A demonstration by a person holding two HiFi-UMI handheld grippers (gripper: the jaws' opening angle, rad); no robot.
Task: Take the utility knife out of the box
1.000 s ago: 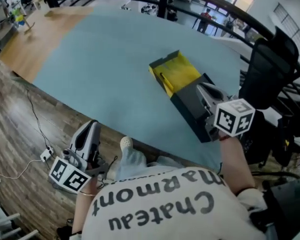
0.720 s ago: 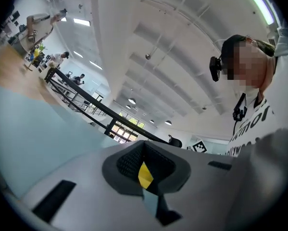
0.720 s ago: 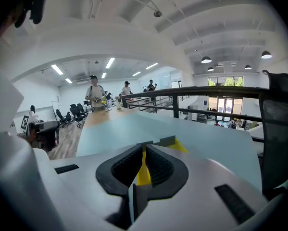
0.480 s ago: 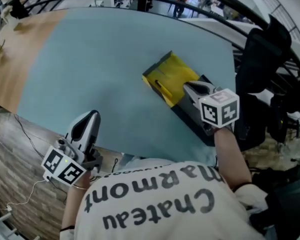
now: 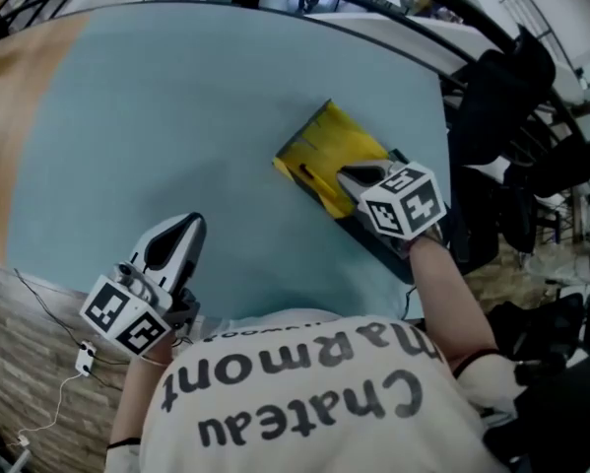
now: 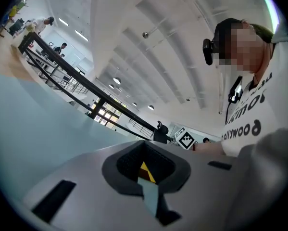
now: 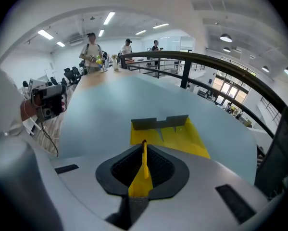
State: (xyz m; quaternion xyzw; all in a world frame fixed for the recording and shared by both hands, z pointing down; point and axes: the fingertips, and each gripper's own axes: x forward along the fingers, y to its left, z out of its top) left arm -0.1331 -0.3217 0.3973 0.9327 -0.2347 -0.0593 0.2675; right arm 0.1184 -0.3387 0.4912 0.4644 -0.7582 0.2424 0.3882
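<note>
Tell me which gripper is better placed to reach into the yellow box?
Right. The right gripper hangs over the box; the left gripper sits at the table's near edge, apart from it.

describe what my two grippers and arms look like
The left gripper and the right gripper both have smooth pale grey shells, with dark ribbed pads around the jaws. Each carries a white cube printed with black square markers. The person wears a white T-shirt with dark lettering, and the forearms are uncovered.
</note>
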